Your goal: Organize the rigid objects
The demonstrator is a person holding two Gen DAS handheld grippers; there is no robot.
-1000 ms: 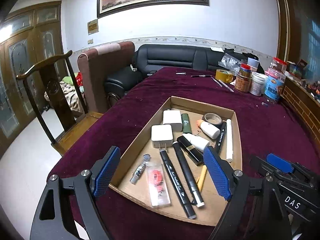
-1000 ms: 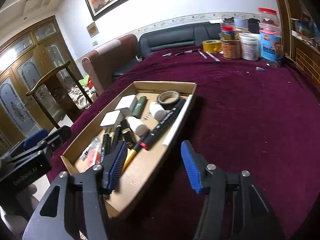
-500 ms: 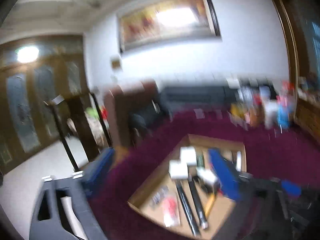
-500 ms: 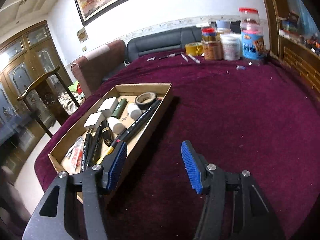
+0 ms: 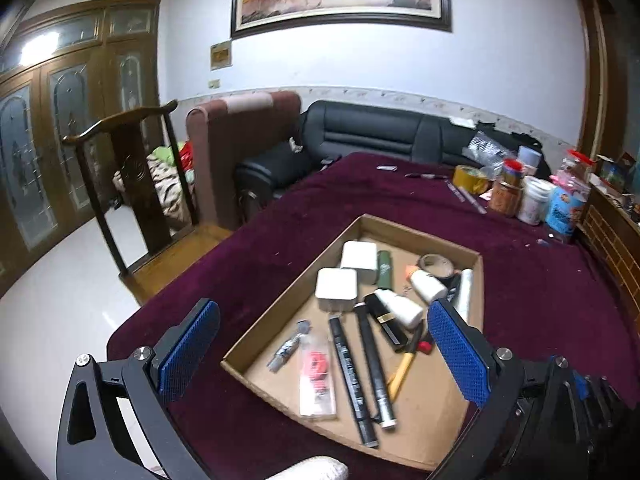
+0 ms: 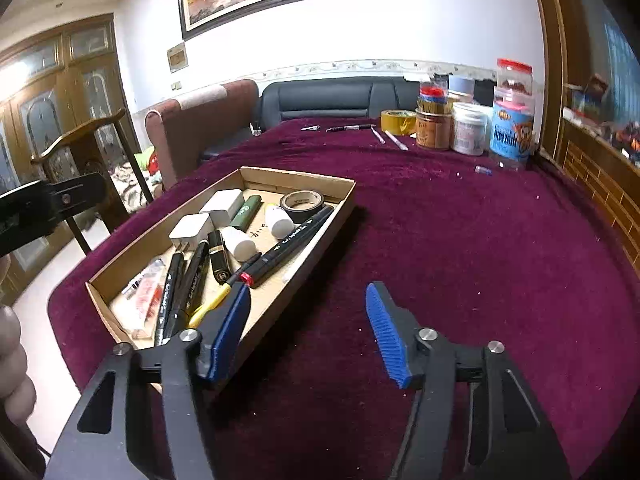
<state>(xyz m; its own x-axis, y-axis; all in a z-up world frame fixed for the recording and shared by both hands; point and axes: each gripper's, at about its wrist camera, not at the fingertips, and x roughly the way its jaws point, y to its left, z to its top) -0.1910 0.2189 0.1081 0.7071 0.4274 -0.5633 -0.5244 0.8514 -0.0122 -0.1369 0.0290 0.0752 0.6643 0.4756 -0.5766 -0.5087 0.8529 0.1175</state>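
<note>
A shallow cardboard tray [image 5: 280, 308] [image 6: 332, 220] sits on the dark red tablecloth. It holds two white chargers [image 5: 336, 284] [image 6: 190, 228], black markers [image 5: 352, 376] [image 6: 296, 240], a green lighter [image 5: 385, 268], white bottles [image 5: 400, 308], a tape roll [image 5: 437, 265] [image 6: 302, 202], a lipstick [image 6: 218, 256] and a packet [image 5: 316, 376]. My left gripper [image 5: 324, 356] is open and empty, above the tray's near end. My right gripper [image 6: 308, 332] is open and empty, over the cloth at the tray's right edge.
Jars and tubs [image 6: 468, 128], a yellow tape roll [image 6: 398, 122] and loose pens [image 6: 352, 128] stand at the table's far right. A wooden chair [image 5: 132, 184], an armchair [image 5: 240, 152] and a black sofa [image 5: 372, 136] are beyond the table's left and far edges.
Both grippers have pulled back and risen. The tray now looks farther off in each view. The left gripper swung sharply, blurring its middle frame. Tray contents are unchanged.
</note>
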